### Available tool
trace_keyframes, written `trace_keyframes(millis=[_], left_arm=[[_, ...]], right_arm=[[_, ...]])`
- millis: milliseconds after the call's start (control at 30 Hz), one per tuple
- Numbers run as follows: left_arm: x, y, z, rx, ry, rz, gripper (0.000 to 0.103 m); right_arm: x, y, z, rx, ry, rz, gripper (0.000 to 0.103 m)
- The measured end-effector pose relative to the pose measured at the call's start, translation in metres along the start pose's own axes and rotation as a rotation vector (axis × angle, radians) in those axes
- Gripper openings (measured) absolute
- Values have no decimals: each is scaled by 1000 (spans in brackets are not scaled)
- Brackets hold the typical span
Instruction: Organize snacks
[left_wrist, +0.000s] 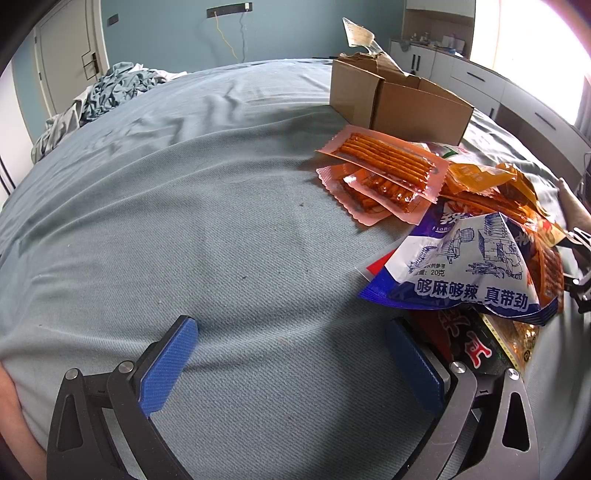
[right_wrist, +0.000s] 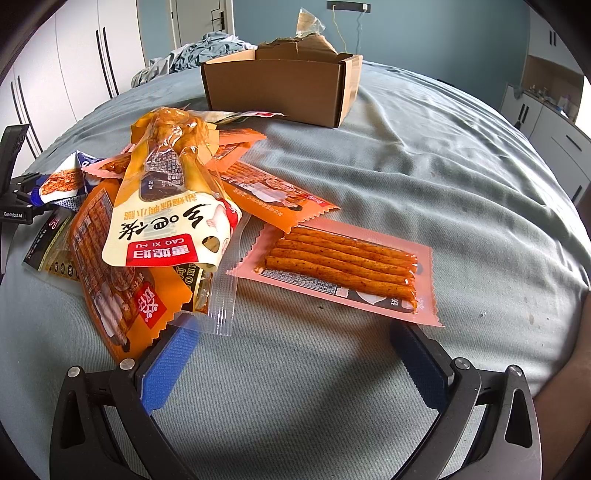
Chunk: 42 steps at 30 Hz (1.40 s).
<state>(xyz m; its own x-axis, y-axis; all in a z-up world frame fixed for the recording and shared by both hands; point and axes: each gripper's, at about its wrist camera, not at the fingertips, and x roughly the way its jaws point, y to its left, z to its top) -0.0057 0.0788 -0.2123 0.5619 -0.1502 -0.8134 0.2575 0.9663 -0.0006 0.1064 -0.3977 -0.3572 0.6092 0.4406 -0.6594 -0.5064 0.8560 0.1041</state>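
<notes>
A pile of snack packets lies on a blue-grey bed. In the left wrist view a blue-white packet (left_wrist: 469, 266) lies at the right, with a pink packet of orange sticks (left_wrist: 388, 158) beyond it and an open cardboard box (left_wrist: 399, 99) behind. My left gripper (left_wrist: 291, 332) is open and empty over bare bedding, left of the pile. In the right wrist view the pink stick packet (right_wrist: 343, 266) lies just ahead, a yellow duck-leg packet (right_wrist: 177, 206) tops the pile at the left, and the box (right_wrist: 280, 88) stands behind. My right gripper (right_wrist: 295, 339) is open and empty.
Crumpled clothes (left_wrist: 114, 88) lie at the far edge of the bed (left_wrist: 184, 203). White cabinets (left_wrist: 517, 96) stand beyond the right side. Wardrobe doors (right_wrist: 74, 66) show at the left in the right wrist view. The other gripper's black frame (right_wrist: 14, 192) shows at the left edge.
</notes>
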Motion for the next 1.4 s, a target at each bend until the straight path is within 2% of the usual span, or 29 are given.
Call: trace_keyframes(millis=[1100,1300,1400], left_arm=[[-4,2,-4,2,3,1,103],[-6,2,4,34,48,-25,103],[-15,0,2,49,70,38,103]], right_arm=[[0,0,0,-1,1,-1,103],[0,0,0,0,0,0,103],[0,1,0,0,0,0,103]])
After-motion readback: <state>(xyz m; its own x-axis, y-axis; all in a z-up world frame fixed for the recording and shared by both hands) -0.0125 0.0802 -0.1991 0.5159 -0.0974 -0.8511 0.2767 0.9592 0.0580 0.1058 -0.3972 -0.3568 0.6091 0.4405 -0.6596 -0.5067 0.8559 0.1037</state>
